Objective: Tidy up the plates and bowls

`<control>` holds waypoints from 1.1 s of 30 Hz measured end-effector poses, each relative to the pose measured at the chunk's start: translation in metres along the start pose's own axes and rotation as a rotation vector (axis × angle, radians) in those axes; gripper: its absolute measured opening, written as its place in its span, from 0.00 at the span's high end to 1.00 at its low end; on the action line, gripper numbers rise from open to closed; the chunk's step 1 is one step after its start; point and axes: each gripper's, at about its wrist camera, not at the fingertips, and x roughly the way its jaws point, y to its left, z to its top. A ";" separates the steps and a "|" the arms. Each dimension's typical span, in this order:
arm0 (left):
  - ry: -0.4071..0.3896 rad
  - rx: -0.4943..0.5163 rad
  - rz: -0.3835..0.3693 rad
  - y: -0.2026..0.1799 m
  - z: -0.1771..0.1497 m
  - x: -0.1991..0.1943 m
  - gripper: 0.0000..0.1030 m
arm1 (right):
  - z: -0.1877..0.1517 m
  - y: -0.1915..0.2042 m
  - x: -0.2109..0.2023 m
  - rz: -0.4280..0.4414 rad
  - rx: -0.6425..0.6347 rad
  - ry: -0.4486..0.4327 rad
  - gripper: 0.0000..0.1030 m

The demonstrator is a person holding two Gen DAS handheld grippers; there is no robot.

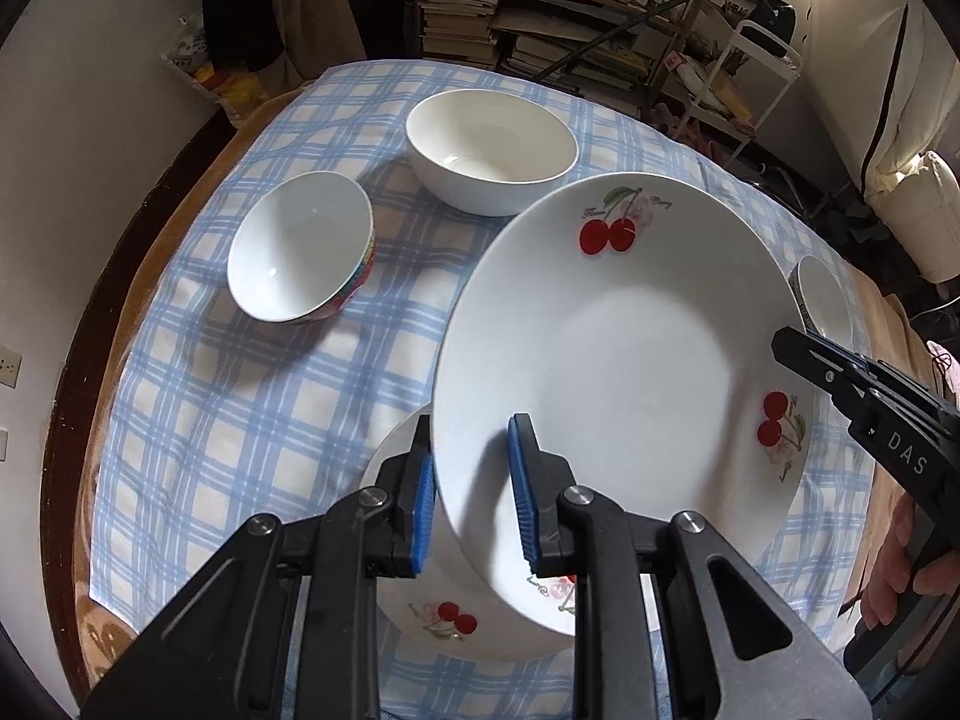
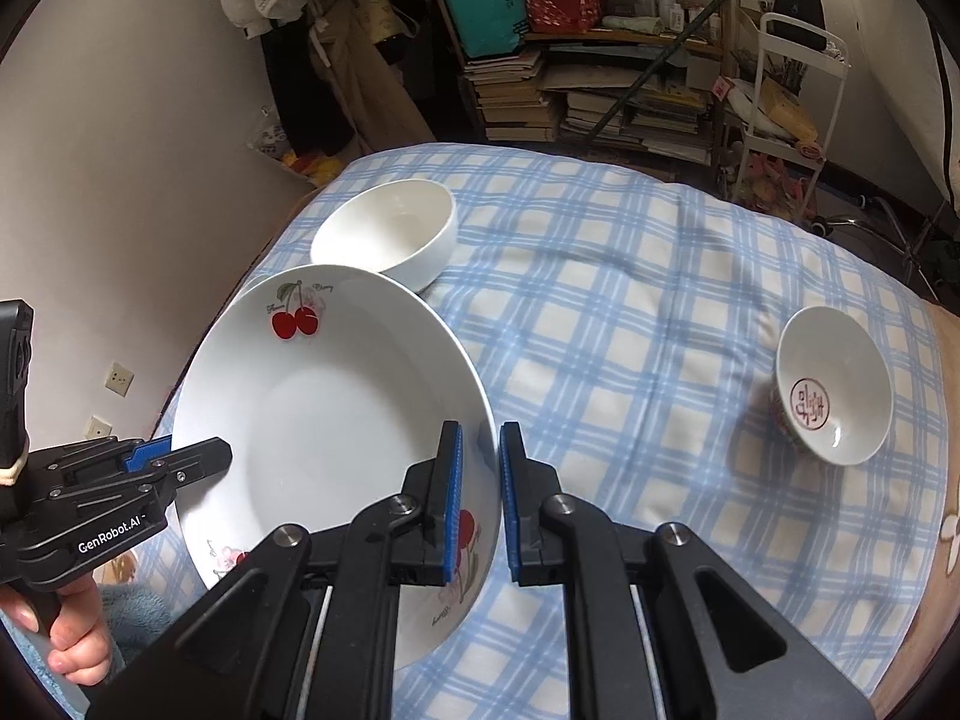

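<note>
On the left of the table, in the left wrist view, a small bowl with a coloured outer band (image 1: 300,246) sits on the blue checked tablecloth (image 1: 240,390), and beside it, further back, stands a larger plain white bowl (image 1: 492,150). Nearer the camera, a second cherry plate (image 1: 408,612) lies flat on the cloth.

Above it, the held cherry plate (image 1: 612,360) hangs tilted in the air, carried from both sides. The left gripper (image 1: 471,498) has its blue pads narrowed on the near-left rim, one pad under and one over the edge. The right gripper (image 2: 480,498) clamps the opposite rim close to the printed cherries, jaws almost together on the thin edge. A hand (image 2: 72,642) shows beneath the left tool in the right wrist view.

Far right, a small bowl with a red emblem inside (image 2: 834,390) stands well apart on the cloth.

The plate looks like glazed ceramic: stiff, moderately heavy, slick and liable to chip or shatter if dropped. The rim is the only sensible hold, and opposite grips keep it from swinging. Lowering it squarely onto the flat plate probably comes next.
</note>
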 end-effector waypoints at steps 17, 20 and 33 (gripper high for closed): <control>0.024 -0.039 0.016 0.044 -0.054 0.005 0.78 | -0.057 0.044 0.014 -0.005 0.000 0.007 0.87; 0.046 -0.062 0.007 0.050 -0.058 0.016 0.78 | -0.065 0.042 0.021 0.004 0.038 0.002 0.87; 0.099 -0.084 0.063 0.054 -0.066 0.050 0.74 | -0.083 0.045 0.052 -0.037 0.037 0.003 0.87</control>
